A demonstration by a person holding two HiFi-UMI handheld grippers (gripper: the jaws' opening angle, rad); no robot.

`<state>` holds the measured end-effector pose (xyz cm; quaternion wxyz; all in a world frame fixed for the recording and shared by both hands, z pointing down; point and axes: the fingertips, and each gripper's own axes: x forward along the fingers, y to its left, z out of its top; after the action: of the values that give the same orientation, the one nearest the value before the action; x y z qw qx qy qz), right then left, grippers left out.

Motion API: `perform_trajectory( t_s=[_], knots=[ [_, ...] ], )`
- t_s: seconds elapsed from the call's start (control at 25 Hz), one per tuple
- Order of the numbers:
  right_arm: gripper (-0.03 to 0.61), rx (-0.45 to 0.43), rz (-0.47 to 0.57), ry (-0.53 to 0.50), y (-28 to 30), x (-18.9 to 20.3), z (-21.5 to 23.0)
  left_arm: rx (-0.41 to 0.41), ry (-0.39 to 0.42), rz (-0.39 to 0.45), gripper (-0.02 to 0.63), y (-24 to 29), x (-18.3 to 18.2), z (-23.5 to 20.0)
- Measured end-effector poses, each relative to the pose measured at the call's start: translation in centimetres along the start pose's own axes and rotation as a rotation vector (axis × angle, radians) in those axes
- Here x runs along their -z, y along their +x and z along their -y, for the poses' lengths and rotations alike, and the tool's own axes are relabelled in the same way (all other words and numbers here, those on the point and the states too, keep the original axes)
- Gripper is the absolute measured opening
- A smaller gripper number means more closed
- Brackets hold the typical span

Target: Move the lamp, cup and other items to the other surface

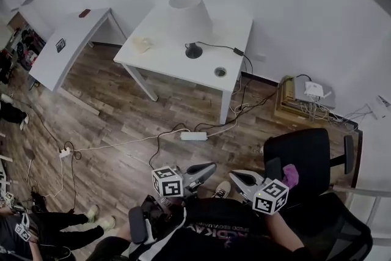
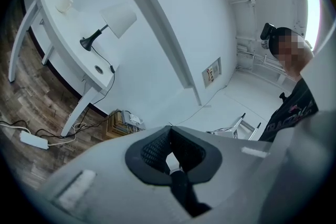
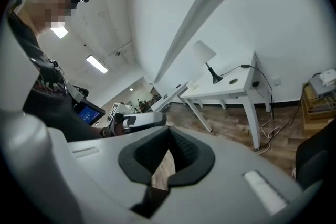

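Note:
A lamp with a white shade and a black base stands on the white table; it also shows in both gripper views, lamp and lamp. A small pale cup-like item sits near that table's left end. Both grippers are held close to the person's body, far from the table. My left gripper is shut with nothing in it. My right gripper is shut and empty too, beside the left one.
A second white table stands at the far left with a small dark item on it. A black office chair is close on the right. A power strip and cables lie on the wooden floor. A box with a router stands by the wall.

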<state>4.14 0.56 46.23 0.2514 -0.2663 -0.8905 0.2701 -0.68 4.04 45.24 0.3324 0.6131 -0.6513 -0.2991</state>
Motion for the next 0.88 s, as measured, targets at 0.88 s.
perform_trajectory(
  t_s=[0.88],
  knots=[
    [0.005, -0.076, -0.054, 0.003, 2.1, 0.6, -2.1, -0.018, -0.006, 0.032, -0.002, -2.4, -0.1, 0.4]
  ],
)
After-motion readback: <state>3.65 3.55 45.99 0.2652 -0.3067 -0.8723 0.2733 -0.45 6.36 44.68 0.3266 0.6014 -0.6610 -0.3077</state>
